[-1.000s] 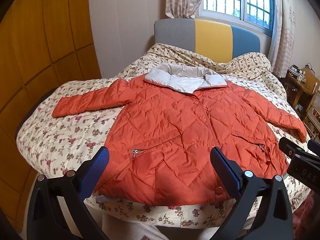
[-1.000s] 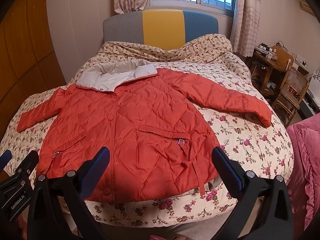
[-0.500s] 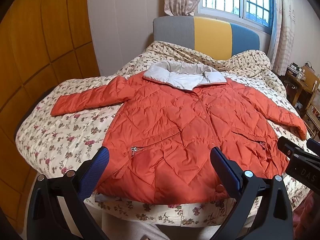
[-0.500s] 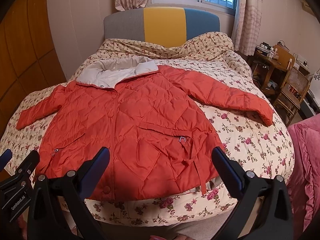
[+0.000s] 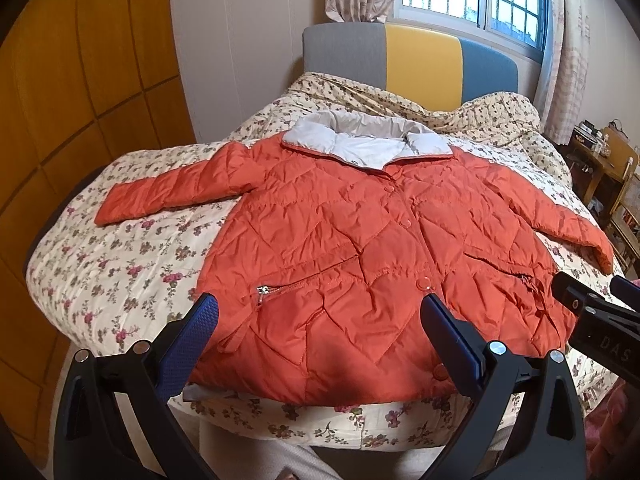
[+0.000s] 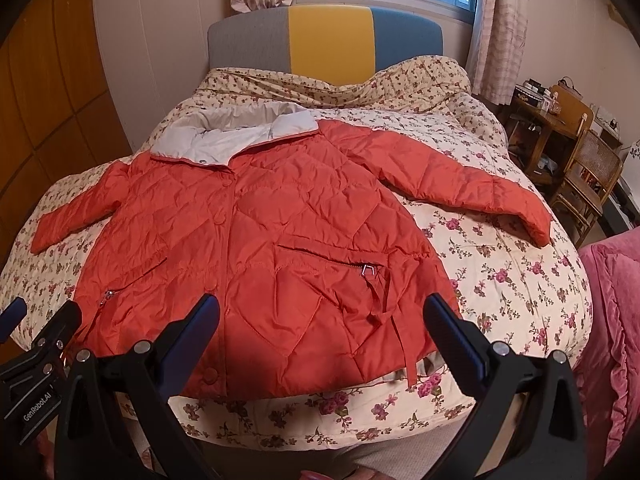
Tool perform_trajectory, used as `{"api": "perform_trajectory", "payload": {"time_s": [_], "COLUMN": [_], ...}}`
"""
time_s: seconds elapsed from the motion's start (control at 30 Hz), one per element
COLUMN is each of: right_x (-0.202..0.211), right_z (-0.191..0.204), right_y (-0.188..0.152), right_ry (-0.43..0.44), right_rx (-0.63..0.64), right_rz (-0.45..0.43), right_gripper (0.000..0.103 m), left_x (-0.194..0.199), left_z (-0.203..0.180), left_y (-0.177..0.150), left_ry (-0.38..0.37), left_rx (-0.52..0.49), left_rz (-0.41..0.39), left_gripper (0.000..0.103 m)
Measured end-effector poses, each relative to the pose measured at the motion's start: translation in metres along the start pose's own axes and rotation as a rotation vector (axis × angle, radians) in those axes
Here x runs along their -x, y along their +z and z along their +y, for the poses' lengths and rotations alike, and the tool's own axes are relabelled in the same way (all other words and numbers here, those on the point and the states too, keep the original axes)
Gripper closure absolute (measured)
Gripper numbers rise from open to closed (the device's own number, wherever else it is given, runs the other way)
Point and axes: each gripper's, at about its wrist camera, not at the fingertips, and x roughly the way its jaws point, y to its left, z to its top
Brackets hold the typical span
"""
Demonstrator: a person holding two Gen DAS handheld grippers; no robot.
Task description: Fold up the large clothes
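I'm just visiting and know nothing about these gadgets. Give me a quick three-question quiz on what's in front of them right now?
1. True or false: the orange jacket lies front up on the floral bedspread, both sleeves spread out.
2. Multiple choice: the left gripper is A) clamped on the hem, B) open and holding nothing, C) gripping a sleeve.
3. Fill in: the jacket's turned-out collar is coloured ____.

Key:
1. True.
2. B; its blue-padded fingers stand wide apart near the hem, as do those of the right gripper.
3. Pale grey.
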Motion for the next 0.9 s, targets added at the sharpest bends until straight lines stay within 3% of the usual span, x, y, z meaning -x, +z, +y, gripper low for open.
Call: {"api": "perform_trajectory", "payload": {"time_s": [0.37,0.5,0.6,0.77,0.9], "right_x": [-0.044,-0.079,-0.108,-0.140,-0.179], "right_z": [-0.003,-0.009,-0.018,-0.026,-0.023], "right_y": [-0.007,-0.003,0.014,0.058,0.102], "right_ry": [0.020,0.002,-0.010,-0.047,-0.095], "right_rx": [0.044,0.067,0.076,0.079,0.114], "right_rz": [0.047,0.090,0.105,0.038,-0.010], "right_gripper": [0.002,0.002,0.002,0.002,0.002], "left_x": [-0.039,-0.065,-0.091,-0.133,-0.171], "left_z": [0.000,0.003,0.006,0.026,0.033], "left_y": [-0.012,-0.012,0.001,0.041,0.082], "left_ry": [-0.052,-0.013,0.032,-0.045,-0.015], "left_rx": [-0.016,-0.022,-0.041,0.064,0.105], "left_rz": [0.095,0.129,0.161,0.182,0.184], "left_gripper": [0.003,0.003,0.003,0.003,0.003]}}
